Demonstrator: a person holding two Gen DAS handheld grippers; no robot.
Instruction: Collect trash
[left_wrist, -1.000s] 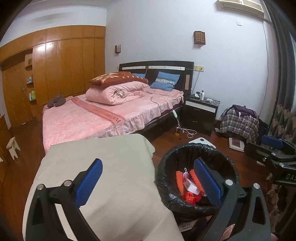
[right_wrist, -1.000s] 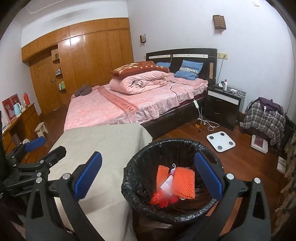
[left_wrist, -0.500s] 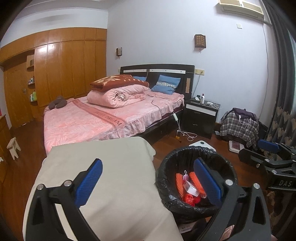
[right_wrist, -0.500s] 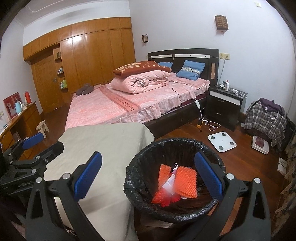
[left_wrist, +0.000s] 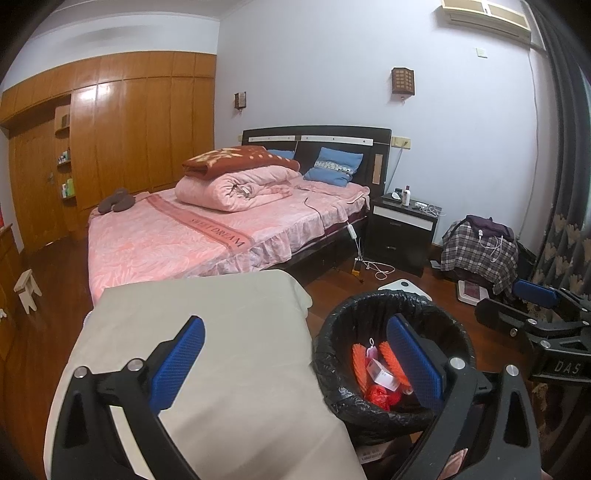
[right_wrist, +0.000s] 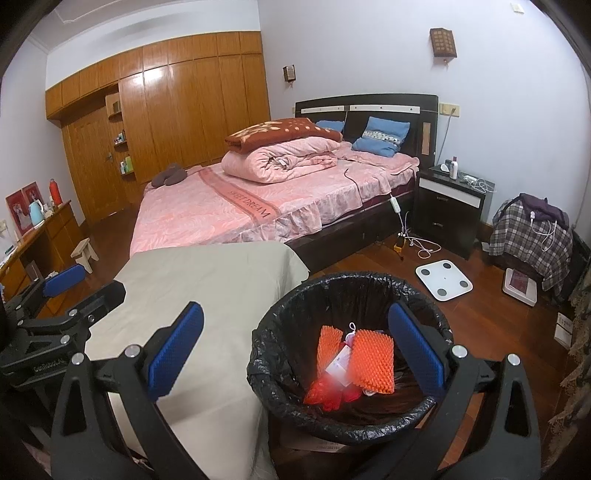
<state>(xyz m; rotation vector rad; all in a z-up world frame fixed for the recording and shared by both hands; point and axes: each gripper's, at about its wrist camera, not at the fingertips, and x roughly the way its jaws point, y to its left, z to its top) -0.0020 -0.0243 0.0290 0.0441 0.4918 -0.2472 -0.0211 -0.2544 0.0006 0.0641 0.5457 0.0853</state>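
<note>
A black-lined trash bin (left_wrist: 334, 354) (right_wrist: 291, 332) stands on the wood floor beside a beige-covered table (left_wrist: 221, 332) (right_wrist: 199, 280). Inside lie orange foam nets (right_wrist: 373, 360) (left_wrist: 358, 363), a small white-pink box (right_wrist: 338, 363) (left_wrist: 382, 374) and red wrapping (right_wrist: 325, 393) (left_wrist: 380, 397). My left gripper (left_wrist: 295, 363) is open and empty, above the table edge and bin. My right gripper (right_wrist: 295, 354) is open and empty, above the bin. Each gripper shows in the other's view: the right one (left_wrist: 546, 314), the left one (right_wrist: 59, 295).
A pink bed (right_wrist: 258, 206) with folded quilts stands behind. A black nightstand (right_wrist: 448, 218), a white scale (right_wrist: 443, 278) and a plaid-covered pile (right_wrist: 532, 236) are on the right. A wooden wardrobe (right_wrist: 177, 122), a small stool (right_wrist: 85, 253) and a dresser (right_wrist: 40, 236) are on the left.
Both grippers have lifted and tilted up slightly, so the room sits lower in view. The bin contents have not moved.
</note>
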